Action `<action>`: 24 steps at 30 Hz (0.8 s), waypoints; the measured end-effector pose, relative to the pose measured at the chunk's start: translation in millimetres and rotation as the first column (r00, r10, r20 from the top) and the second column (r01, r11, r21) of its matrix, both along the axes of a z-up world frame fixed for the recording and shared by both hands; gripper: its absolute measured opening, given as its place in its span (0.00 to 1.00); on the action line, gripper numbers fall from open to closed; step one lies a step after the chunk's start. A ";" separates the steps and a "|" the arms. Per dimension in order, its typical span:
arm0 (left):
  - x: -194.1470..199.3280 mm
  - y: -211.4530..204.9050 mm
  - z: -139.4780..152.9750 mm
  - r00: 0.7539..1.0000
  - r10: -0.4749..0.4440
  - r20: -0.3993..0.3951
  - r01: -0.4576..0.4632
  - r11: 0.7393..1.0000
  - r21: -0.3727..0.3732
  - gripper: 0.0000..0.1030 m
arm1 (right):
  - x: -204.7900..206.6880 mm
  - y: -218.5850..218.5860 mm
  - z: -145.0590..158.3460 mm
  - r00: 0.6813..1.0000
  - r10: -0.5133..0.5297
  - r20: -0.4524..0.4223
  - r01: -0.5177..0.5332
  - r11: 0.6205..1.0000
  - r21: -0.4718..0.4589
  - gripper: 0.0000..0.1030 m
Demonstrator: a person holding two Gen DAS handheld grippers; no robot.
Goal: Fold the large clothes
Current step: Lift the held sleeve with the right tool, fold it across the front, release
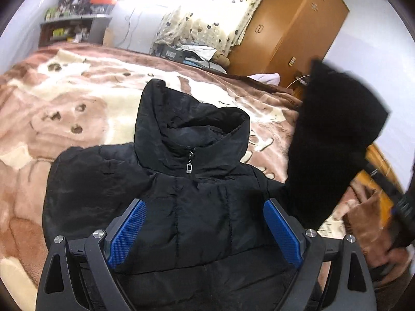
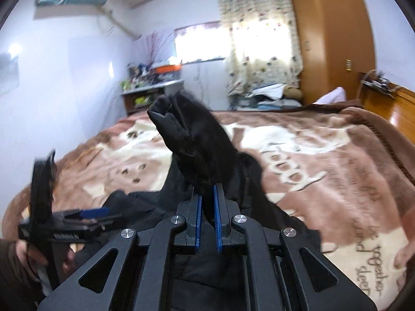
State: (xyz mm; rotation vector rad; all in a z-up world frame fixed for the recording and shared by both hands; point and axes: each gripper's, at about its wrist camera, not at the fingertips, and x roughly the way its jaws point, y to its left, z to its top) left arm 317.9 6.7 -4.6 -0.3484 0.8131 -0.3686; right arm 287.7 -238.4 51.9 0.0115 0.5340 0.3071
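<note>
A black puffer jacket (image 1: 181, 181) lies face up on the bed, zipped, with its hood (image 1: 186, 119) pointing away from me. My left gripper (image 1: 205, 207) hovers over the jacket's chest, open, nothing between its blue pads (image 1: 128, 233). On the right side, the jacket's sleeve (image 1: 334, 134) is lifted off the bed and blurred. In the right wrist view my right gripper (image 2: 206, 190) is shut on that sleeve (image 2: 192, 137), whose cuff end stands up above the fingers. The left gripper (image 2: 85, 215) shows at that view's left edge, held in a person's hand.
A brown and cream blanket (image 1: 77, 108) with lettering covers the bed. A wooden wardrobe (image 1: 293, 26) and patterned curtains (image 1: 207, 20) stand beyond it, with a cluttered shelf (image 1: 75, 28) at the far left. A wooden headboard (image 2: 389, 103) edges the bed's right side.
</note>
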 end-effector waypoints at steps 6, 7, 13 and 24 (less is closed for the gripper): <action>12.5 33.3 -18.5 0.998 0.013 -0.067 -0.020 0.994 -0.104 0.90 | 15.1 45.6 -52.3 0.993 0.061 -0.097 -0.063 0.998 -0.012 0.08; 15.1 37.7 -22.0 0.997 0.015 -0.076 -0.025 0.991 -0.129 0.90 | 18.1 51.4 -62.5 0.991 0.069 -0.119 -0.070 0.998 -0.005 0.08; 28.9 46.2 -43.6 0.990 0.006 -0.144 -0.034 0.980 -0.195 0.90 | 25.1 72.2 -106.8 0.970 0.101 -0.220 -0.087 0.994 0.071 0.08; 32.4 72.8 -56.5 0.982 0.073 -0.174 -0.120 0.952 -0.281 0.91 | 8.7 112.7 -133.5 0.933 0.234 -0.273 -0.200 0.969 0.145 0.08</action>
